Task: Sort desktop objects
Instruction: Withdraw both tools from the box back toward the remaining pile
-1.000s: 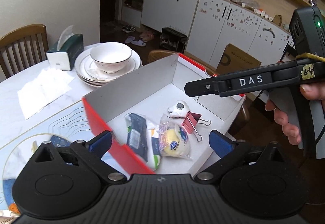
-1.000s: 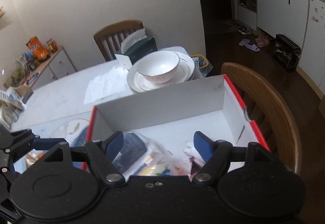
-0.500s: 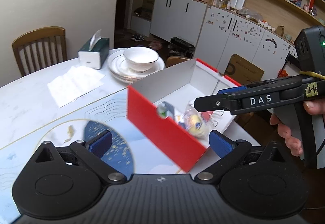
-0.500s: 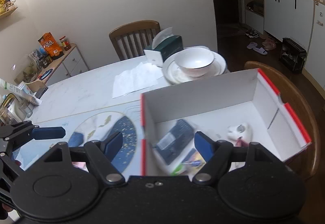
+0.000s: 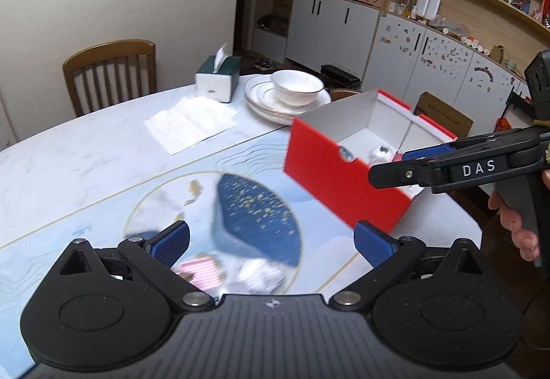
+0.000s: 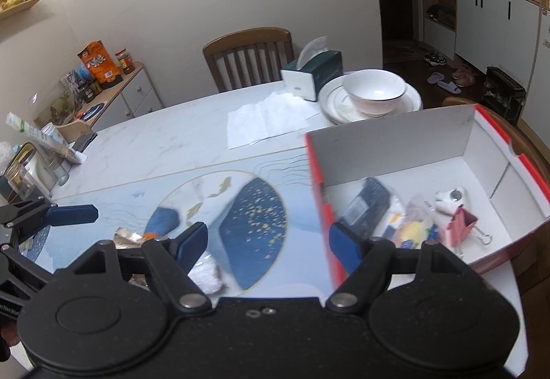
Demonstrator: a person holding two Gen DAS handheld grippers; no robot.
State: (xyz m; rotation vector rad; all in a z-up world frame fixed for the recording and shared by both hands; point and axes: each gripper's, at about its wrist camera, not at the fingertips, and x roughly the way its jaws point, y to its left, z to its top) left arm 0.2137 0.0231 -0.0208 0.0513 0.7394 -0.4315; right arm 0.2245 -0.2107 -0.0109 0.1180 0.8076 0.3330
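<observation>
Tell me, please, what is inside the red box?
Inside the red box: a pink binder clip, a small white figure, a dark packet and a yellow snack bag. The right gripper hides the near corner.

Right tool [image 6: 268,240] spread wide over table [image 6: 154,145], red box [image 6: 405,152] holding pink clip [image 6: 459,224], bowl [image 6: 374,92] behind

Glossy, seemingly marble table [image 6: 165,145]

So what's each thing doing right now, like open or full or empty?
Red box: open, some items inside.
Bowl: upright on the plates, empty.
Tissue box: tissue sticking out.
Left tongs: open, empty.
Right tongs: open, empty.
Pink clip: lying in the box.
</observation>
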